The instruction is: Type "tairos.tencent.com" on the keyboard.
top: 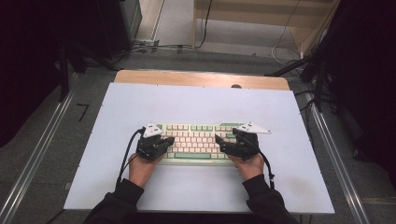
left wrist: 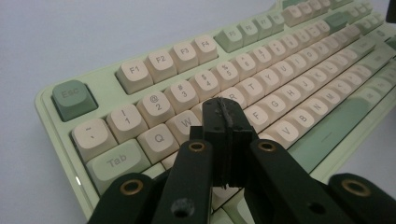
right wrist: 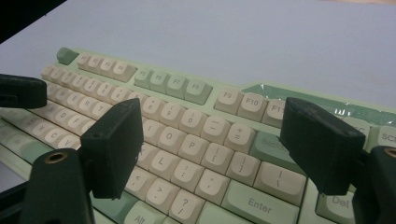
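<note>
A pale green keyboard [top: 196, 140] with cream and green keys lies in the middle of a white table top [top: 196, 102]. My left gripper [top: 166, 140] hovers over its left end. In the left gripper view the keyboard [left wrist: 289, 79] runs off to the upper right, and my left gripper [left wrist: 223, 109] has its jaws pressed together with nothing between them, tips just above the W, E and S keys. My right gripper [top: 219, 140] is over the keyboard's right end. In the right gripper view my right gripper [right wrist: 210, 140] stands open wide above the keyboard [right wrist: 196, 88], around the P and bracket keys.
A wooden table edge [top: 201, 78] shows behind the white top. Metal rails [top: 37, 154] run along both sides on the grey floor. Cables [top: 280, 51] and a wooden frame lie beyond the table. Dark sleeves [top: 116, 203] enter from the bottom.
</note>
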A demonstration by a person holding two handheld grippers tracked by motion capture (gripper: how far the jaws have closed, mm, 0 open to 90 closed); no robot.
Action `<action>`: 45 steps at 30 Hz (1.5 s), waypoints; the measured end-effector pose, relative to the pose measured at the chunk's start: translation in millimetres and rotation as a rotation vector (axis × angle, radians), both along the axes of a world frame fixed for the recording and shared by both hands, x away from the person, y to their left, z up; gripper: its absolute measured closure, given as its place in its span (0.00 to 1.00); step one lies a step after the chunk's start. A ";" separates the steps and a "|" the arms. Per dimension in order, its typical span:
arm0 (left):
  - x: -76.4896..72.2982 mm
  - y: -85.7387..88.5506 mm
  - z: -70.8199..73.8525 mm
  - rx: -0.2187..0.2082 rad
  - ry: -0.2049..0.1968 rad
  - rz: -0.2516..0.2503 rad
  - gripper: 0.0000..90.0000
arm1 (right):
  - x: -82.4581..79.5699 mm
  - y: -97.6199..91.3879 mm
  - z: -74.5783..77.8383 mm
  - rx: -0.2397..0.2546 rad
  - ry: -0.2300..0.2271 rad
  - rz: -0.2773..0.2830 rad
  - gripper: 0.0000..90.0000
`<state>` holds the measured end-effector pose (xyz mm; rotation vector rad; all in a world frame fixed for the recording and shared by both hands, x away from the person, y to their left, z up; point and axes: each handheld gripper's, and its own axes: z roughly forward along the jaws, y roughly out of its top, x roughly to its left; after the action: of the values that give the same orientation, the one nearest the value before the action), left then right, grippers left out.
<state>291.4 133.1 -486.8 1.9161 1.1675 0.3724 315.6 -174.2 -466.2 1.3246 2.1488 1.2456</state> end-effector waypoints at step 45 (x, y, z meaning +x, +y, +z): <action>1.6 4.2 7.3 -0.137 -0.093 0.107 0.38 | -9.3 -7.1 -3.7 0.000 -0.002 0.025 0.68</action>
<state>293.0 137.3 -479.5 1.7056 1.2054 0.4242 306.3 -181.3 -469.9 1.3005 2.1703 1.2553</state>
